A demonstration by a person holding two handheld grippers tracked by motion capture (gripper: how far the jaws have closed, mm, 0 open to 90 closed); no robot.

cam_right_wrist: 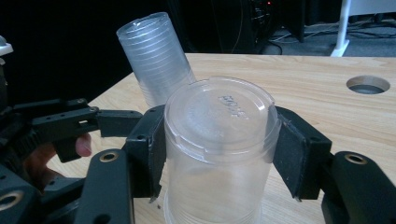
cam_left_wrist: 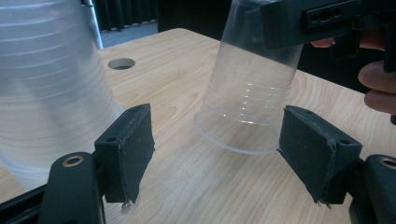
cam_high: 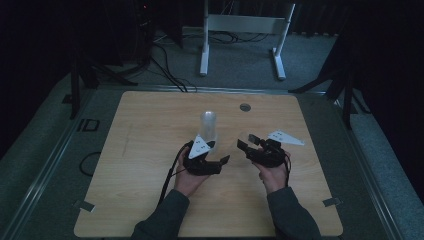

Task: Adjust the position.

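Observation:
A clear plastic cup point(cam_right_wrist: 219, 140) stands upside down, mouth on the wooden table point(cam_high: 150, 200), and my right gripper point(cam_right_wrist: 219, 149) is shut on its sides just below the base. The left gripper view has that same cup point(cam_left_wrist: 247, 107) a little ahead of my left gripper point(cam_left_wrist: 222, 154), whose pads stand open with bare table between them. A tall stack of clear cups point(cam_high: 208, 127) rises just behind the left gripper point(cam_high: 220, 152) and looms close at the left in its view as the stack point(cam_left_wrist: 46, 93). The right gripper point(cam_high: 246, 141) faces the left one across a short gap.
A round cable hole point(cam_high: 244, 107) lies in the table behind the cups. A white desk frame point(cam_high: 240, 25) and cables point(cam_high: 165, 70) are on the floor beyond the far edge. Bare wood stretches to the left and right of both hands.

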